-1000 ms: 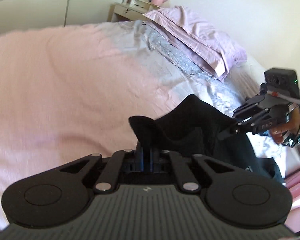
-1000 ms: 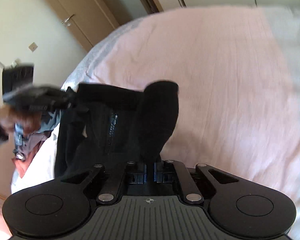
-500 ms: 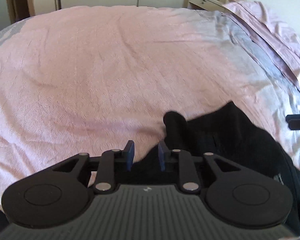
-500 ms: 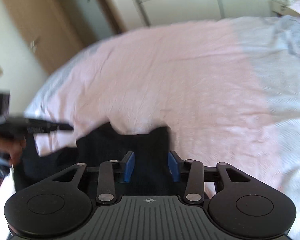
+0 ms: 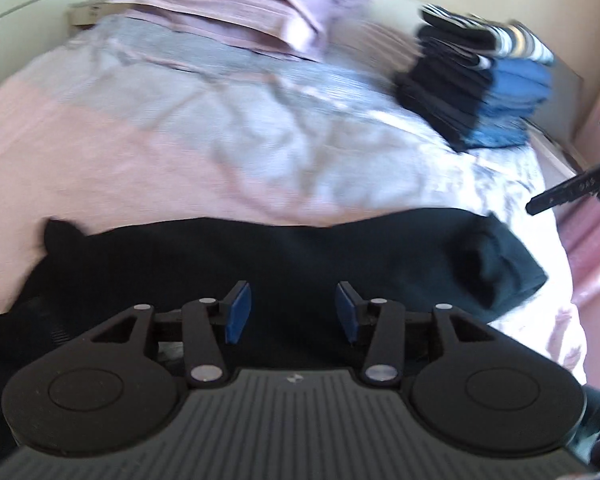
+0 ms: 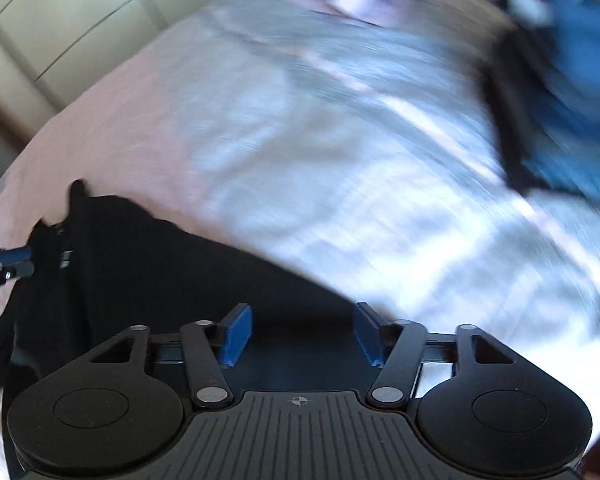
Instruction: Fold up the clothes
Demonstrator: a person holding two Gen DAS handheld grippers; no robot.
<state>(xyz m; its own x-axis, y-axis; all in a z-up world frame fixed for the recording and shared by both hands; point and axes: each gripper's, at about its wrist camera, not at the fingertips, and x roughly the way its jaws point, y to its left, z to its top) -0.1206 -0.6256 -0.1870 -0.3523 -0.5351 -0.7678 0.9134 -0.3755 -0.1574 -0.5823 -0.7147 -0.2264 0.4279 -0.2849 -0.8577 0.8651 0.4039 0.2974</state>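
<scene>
So at this point both grippers had nothing in them. The left gripper (image 5: 291, 307) had its jaws spread wide, blue pads (image 5: 238, 312) well apart, and the black garment (image 5: 284, 256) lay right ahead of and under the tips as a long flat band running out past both sides of the jaws. One end of it, off to the right of the jaws, was bunched into a thick lump, and a little corner stuck up at the far left. The right gripper (image 6: 300, 334) was just as wide open, also empty, with the same black garment (image 6: 148, 272) under its tips and stretching away to the left of the jaws, where the other gripper's blue tip poked in. Everything sat on the bed (image 5: 180, 152), and further ahead and to the right of the left jaws was a stack of folded clothes (image 5: 476, 80), pretty blurry in both views. My read: one fold was laid down and released, and the hands were between grabs. Next move probably needed a fresh pinch on an end or edge of the band, ideally one gripper per corner, to bring it over on itself. That bunched end looked like it wanted smoothing first or the fold would come out lumpy.
</scene>
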